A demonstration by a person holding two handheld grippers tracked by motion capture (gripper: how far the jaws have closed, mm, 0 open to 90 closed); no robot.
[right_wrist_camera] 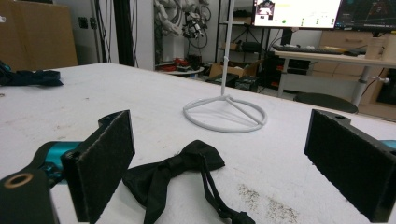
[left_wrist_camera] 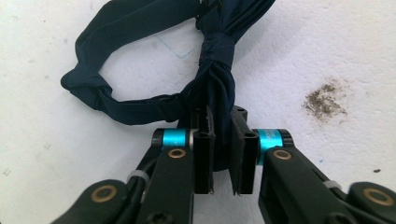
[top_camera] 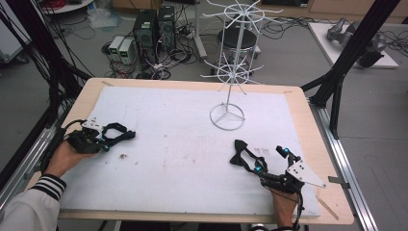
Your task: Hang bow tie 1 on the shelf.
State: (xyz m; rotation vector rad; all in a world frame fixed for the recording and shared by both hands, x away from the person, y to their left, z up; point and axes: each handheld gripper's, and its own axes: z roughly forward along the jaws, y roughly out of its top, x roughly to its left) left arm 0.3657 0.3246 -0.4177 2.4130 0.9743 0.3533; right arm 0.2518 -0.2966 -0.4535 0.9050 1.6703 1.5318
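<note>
Bow ties on the mat, two of them: your left gripper (left_wrist_camera: 224,161) has its jaws pinched on one wing of the navy bow tie (left_wrist_camera: 212,88) at the left side of the white mat (top_camera: 183,144), strap looped out beside it. Your right gripper (right_wrist_camera: 219,158) sits with jaws spread wide, the black bow tie (right_wrist_camera: 180,170) lying flat between them, untouched. White wire stand (top_camera: 227,115) is just beyond.

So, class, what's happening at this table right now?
A person works two handheld grippers over a white mat. The left gripper is shut on a dark blue bow tie. The right gripper is open, with a black bow tie lying between its jaws. A white wire rack stands beyond.
</note>
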